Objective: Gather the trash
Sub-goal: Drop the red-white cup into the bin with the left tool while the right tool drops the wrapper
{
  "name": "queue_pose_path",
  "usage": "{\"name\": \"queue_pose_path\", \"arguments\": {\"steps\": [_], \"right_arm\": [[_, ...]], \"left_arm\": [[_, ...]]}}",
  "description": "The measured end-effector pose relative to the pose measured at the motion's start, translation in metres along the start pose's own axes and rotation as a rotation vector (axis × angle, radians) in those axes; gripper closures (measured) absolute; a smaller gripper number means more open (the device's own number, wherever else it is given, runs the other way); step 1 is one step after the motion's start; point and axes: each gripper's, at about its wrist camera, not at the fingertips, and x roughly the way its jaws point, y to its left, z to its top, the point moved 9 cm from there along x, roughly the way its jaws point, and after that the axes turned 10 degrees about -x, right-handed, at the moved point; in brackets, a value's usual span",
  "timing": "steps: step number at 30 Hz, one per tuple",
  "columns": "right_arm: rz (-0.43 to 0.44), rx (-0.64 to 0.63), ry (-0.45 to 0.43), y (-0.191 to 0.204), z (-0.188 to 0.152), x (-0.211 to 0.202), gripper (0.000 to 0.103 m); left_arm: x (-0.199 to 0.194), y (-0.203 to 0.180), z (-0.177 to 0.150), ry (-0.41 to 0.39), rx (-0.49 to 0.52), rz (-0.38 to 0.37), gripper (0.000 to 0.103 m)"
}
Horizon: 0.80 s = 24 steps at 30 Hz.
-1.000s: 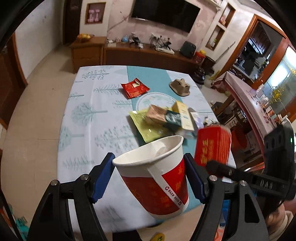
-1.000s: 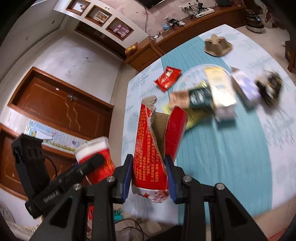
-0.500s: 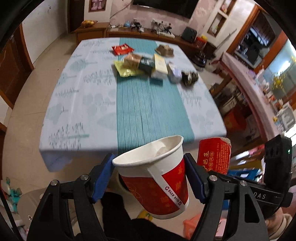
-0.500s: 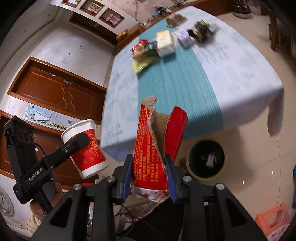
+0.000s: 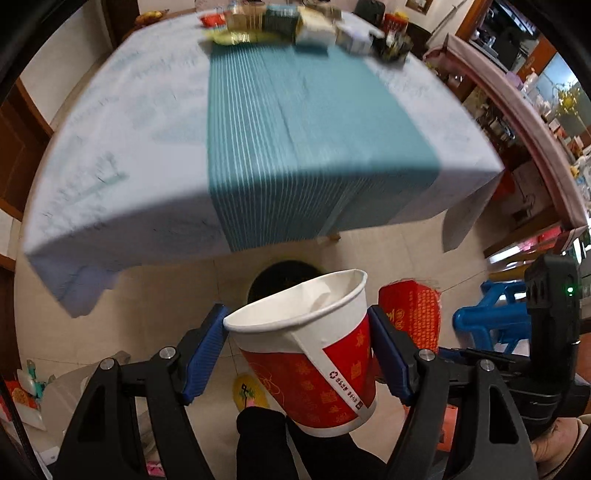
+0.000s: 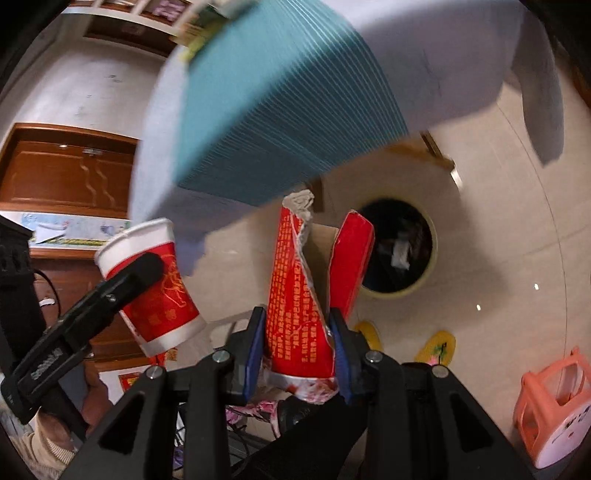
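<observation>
The left gripper [image 5: 299, 354] is clamping a red-and-white paper cup [image 5: 314, 354] between its blue fingers [image 5: 205, 350], holding it tilted above the tiled floor with a dark round trash bin [image 5: 280, 275] just beyond its rim. To the right, the right gripper [image 6: 297, 352] is squeezing a torn red carton [image 6: 303, 302] upright, near the bin [image 6: 399, 251]. Leftover wrappers [image 5: 291, 24] are lying at the far end of the cloth-covered counter [image 5: 258, 122].

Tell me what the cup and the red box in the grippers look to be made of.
Cup: looks like paper, with a thin rolled rim, a dented wall and a printed red band with a slight sheen. Red box: seems to be thin cardboard with a glossy red print; its torn top edge shows rough grey-brown fibre.
</observation>
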Motion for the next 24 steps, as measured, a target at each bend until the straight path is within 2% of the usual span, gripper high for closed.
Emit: {"name": "queue_pose_path", "arguments": {"steps": [6,10,14,15,16,17,18,20,22,24], "right_arm": [[-0.083,0.028,0.042,-0.050,-0.002,0.078,0.069],[-0.117,0.065,0.058,-0.080,0.003,0.124,0.068],[-0.137,0.089,0.070,-0.106,0.015,0.166,0.067],[-0.144,0.093,0.066,-0.111,0.018,0.174,0.066],[-0.150,0.096,0.061,-0.114,0.020,0.179,0.064],[-0.158,0.101,0.056,-0.118,0.022,0.185,0.060],[-0.167,0.109,0.054,-0.122,0.025,0.191,0.058],[-0.180,0.123,0.058,-0.125,0.027,0.197,0.041],[-0.190,0.122,0.050,-0.126,0.029,0.198,0.033],[-0.205,0.114,0.036,-0.124,0.032,0.197,0.033]], "left_arm": [[0.101,0.013,-0.014,0.048,0.010,0.001,0.027],[0.154,0.019,-0.016,0.067,0.013,0.000,0.024],[0.193,0.030,-0.017,0.073,0.061,0.054,0.020],[0.199,0.032,-0.018,0.077,0.067,0.061,0.016],[0.205,0.035,-0.019,0.083,0.070,0.067,0.011],[0.209,0.038,-0.020,0.084,0.070,0.074,0.000],[0.212,0.041,-0.021,0.079,0.069,0.081,0.001],[0.214,0.044,-0.022,0.077,0.071,0.082,0.001],[0.213,0.047,-0.024,0.074,0.068,0.079,0.001],[0.210,0.049,-0.024,0.069,0.066,0.075,0.001]]}}
